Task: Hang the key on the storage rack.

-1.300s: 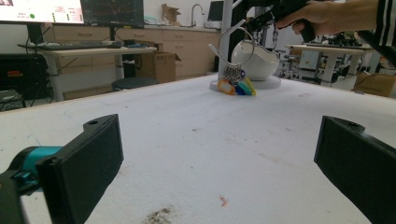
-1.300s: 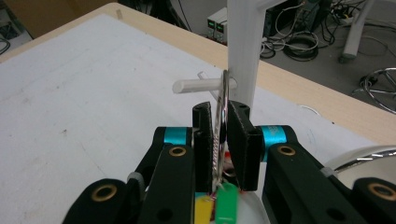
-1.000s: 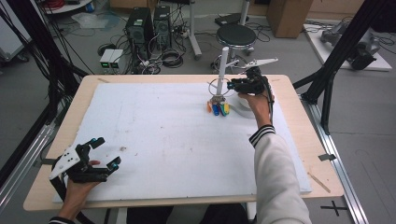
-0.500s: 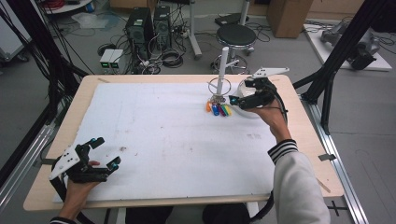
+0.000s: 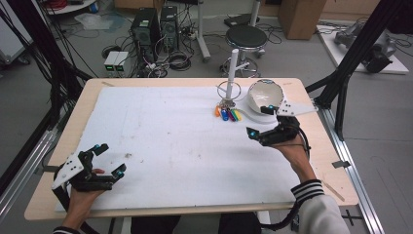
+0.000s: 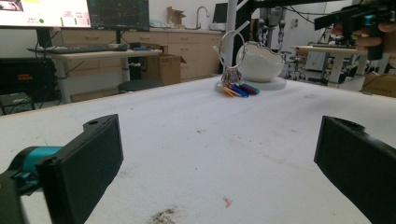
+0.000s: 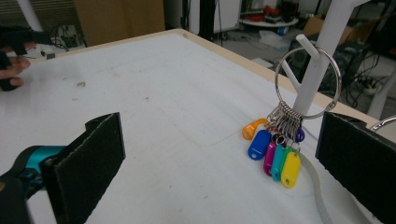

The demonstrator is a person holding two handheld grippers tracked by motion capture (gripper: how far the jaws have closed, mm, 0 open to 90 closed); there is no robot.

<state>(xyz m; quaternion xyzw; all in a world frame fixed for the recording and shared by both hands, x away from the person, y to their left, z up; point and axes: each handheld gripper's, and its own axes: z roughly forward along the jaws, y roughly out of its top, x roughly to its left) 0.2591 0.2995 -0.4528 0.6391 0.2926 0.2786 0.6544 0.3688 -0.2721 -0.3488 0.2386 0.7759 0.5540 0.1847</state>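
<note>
- wooden table (image 5: 63,146) in front of me, white foam sheet (image 5: 170,141) covers most of it
- white stand (image 5: 233,78) upright at far right, key ring with coloured tags (image 5: 227,113) hanging from it, tags touching sheet
- white bowl (image 5: 265,95) just beside stand

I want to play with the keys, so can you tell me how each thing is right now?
Key ring: hanging on the white stand's peg.
Coloured tags: resting on the table.
Bowl: tilted.
Right gripper: open, holding nothing.
Left gripper: open, holding nothing.
</note>
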